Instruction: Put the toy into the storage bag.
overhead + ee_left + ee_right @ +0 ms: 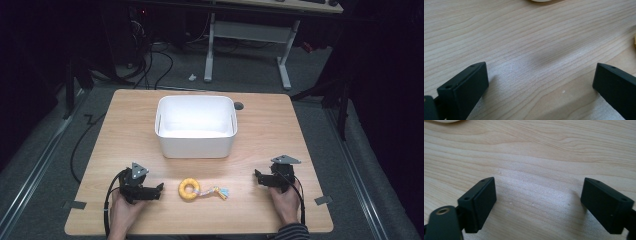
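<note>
A yellow ring toy with a short knotted rope tail lies near the table's front edge, between my two grippers. My left gripper rests on the wood just left of the ring, pointing toward it, a short gap away. In its own view my left gripper is open over bare wood, with a sliver of the yellow toy at the right edge. My right gripper sits to the right of the rope tail. Its own view shows my right gripper open, nothing between the jaws.
A white plastic bin stands at the middle back of the wooden table; its bottom edge peeks in at the top of the left gripper view. Beyond the table are a white desk frame and cables on the grey floor.
</note>
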Action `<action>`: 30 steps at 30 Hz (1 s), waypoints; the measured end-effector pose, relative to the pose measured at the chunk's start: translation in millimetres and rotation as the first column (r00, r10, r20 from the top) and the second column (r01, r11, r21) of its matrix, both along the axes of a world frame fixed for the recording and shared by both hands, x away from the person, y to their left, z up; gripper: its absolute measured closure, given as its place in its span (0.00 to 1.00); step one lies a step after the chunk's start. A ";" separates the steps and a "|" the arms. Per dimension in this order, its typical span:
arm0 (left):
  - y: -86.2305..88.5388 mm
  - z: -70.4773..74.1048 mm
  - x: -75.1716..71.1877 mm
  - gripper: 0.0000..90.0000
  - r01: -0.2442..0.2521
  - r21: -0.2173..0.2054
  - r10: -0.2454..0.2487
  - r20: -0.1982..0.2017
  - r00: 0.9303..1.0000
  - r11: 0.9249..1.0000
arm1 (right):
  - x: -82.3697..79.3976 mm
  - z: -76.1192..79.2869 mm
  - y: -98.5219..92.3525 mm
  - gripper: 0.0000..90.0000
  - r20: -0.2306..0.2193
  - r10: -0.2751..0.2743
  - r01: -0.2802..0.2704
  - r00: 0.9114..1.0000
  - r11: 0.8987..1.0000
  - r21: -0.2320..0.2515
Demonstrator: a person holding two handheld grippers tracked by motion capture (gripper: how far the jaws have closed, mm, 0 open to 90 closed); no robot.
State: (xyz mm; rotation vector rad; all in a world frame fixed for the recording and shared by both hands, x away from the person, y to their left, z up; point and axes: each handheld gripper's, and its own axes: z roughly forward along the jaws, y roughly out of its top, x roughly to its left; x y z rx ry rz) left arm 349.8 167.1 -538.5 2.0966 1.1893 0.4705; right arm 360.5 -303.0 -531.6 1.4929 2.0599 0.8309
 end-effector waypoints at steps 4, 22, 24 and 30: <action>-0.1 -0.1 -0.2 0.01 0.004 -0.002 -0.004 0.001 1.000 1.000 | -0.2 0.0 0.1 0.17 0.000 -0.001 0.001 1.000 1.000 0.000; 6.9 4.9 -9.6 0.16 -0.019 -0.057 0.020 0.019 1.000 0.998 | -0.7 0.2 0.8 0.19 0.004 -0.002 0.002 1.000 1.000 0.000; 6.7 6.0 -10.5 0.17 -0.021 -0.056 0.023 0.023 0.999 0.998 | -0.7 0.2 0.9 0.19 0.004 -0.003 0.003 1.000 1.000 0.001; 4.8 14.4 -12.9 0.18 -0.011 -0.062 0.013 0.023 1.000 0.998 | -0.9 0.3 0.8 0.20 0.005 -0.003 0.003 1.000 1.000 0.000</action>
